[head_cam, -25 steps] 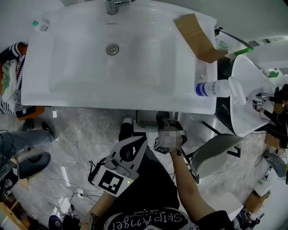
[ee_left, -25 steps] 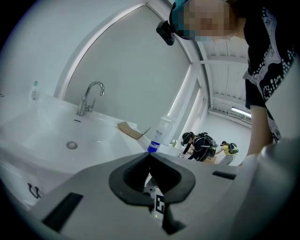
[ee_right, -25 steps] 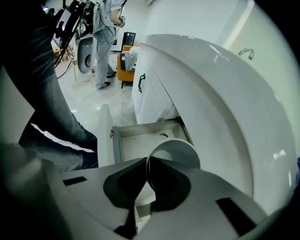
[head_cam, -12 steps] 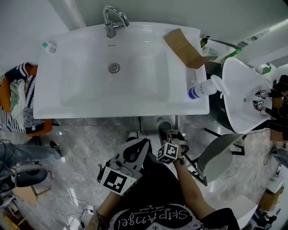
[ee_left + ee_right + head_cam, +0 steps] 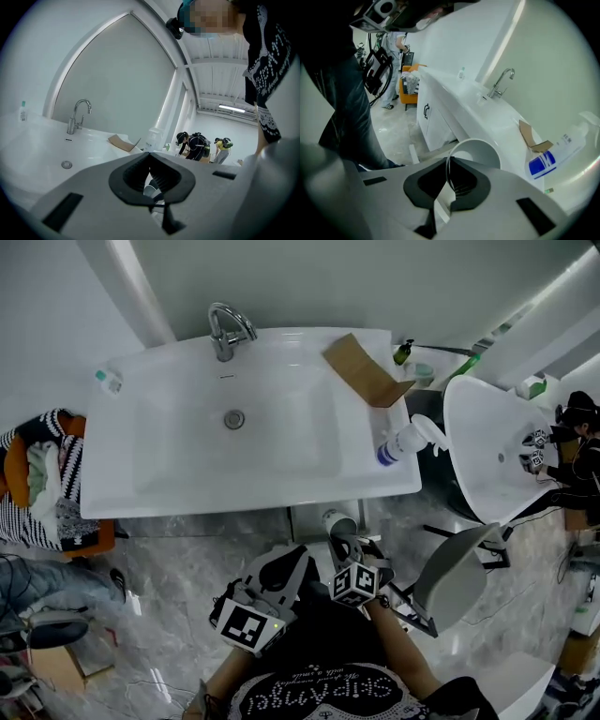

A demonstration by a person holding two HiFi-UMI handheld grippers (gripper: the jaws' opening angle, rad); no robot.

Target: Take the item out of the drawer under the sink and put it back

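A white cup [image 5: 480, 150] is pinched by its rim in my right gripper [image 5: 447, 161], mouth turned toward the sink. From above, the cup [image 5: 339, 521] hangs just below the front edge of the white sink [image 5: 122, 493], ahead of the right gripper [image 5: 347, 545]. My left gripper [image 5: 292, 559] hovers beside it on the left, jaws together and empty; in its own view the left gripper [image 5: 150, 157] points over the sink top. The white cabinet front [image 5: 426, 111] under the sink carries a black handle. The drawer's inside is hidden.
On the sink top stand a faucet [image 5: 225, 329], a cardboard piece [image 5: 361, 369], a blue-labelled spray bottle [image 5: 405, 442] and a small bottle [image 5: 108, 381]. An orange chair with clothes [image 5: 47, 484] is at left, another white basin [image 5: 487, 446] and a grey chair [image 5: 455, 577] at right.
The head view has tilted up, so the sink sits lower in the picture and more wall shows. The right gripper keeps the cup; both grippers stay near the body.
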